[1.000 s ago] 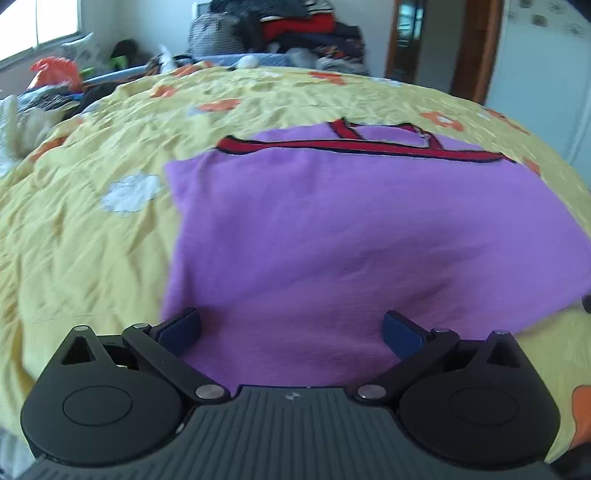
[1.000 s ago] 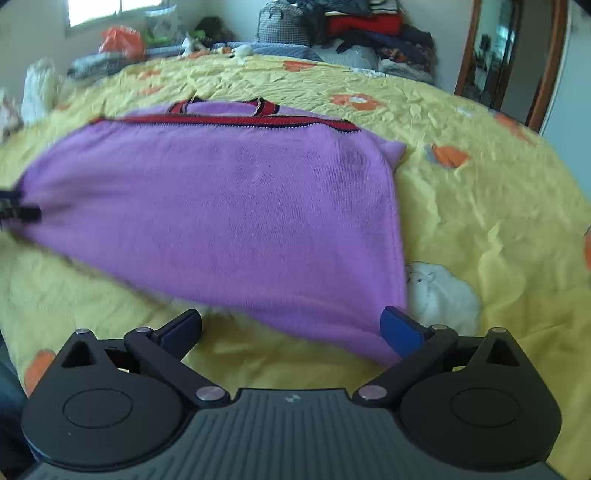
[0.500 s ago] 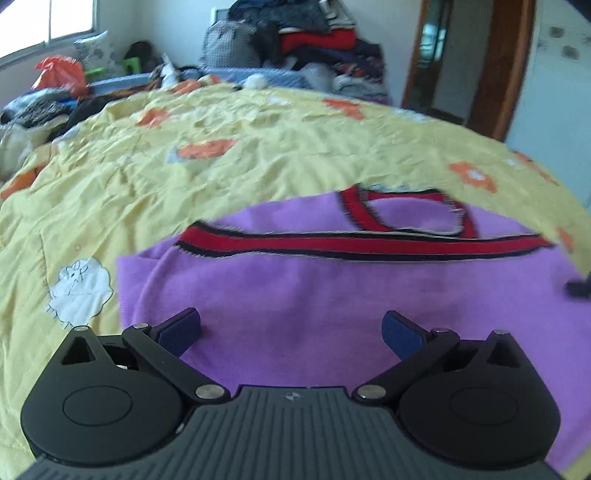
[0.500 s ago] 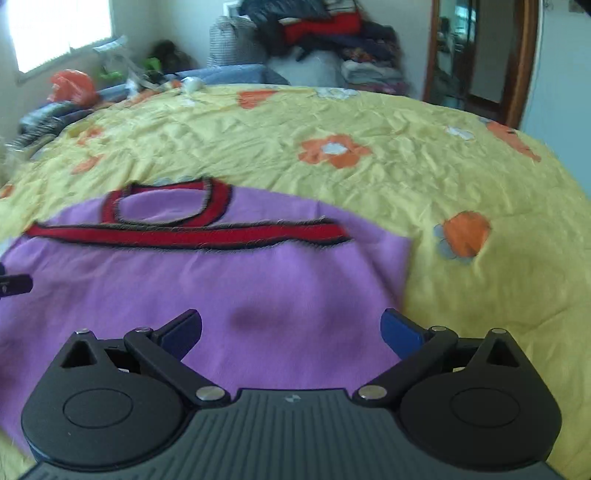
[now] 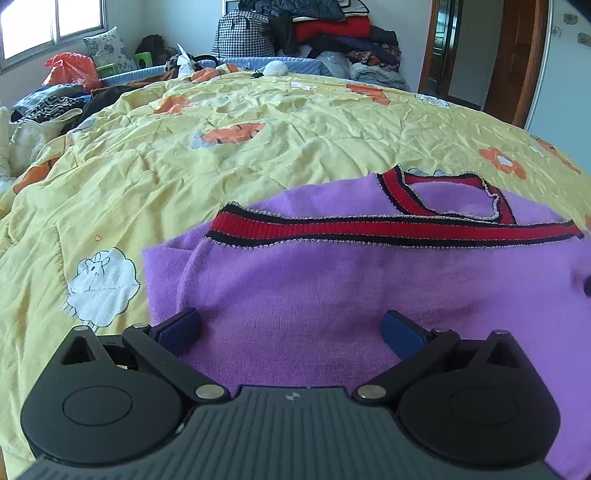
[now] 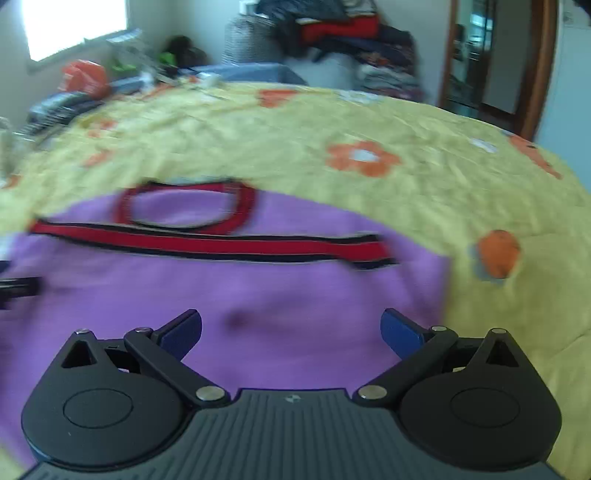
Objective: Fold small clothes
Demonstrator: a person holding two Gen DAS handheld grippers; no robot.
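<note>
Both jaws stood wide open and held nothing. The left gripper [image 5: 290,326] and the right gripper [image 6: 291,326] hung over the near part of the purple top [image 5: 332,295], which lay folded on the yellow bed cover [image 5: 184,158]. Its red band [image 5: 388,229] ran across at 12 o'clock. The right view was blurred.

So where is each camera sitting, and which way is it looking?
Left wrist: sits on the left gripper, low over the purple top's left side, looking across the yellow bedspread to the clothes pile; its open jaws show.
Right wrist: sits on the right gripper, over the top's right side, facing the same way, blurred; its open jaws show.
Both share the top's red band, bedspread and clothes pile.
</note>
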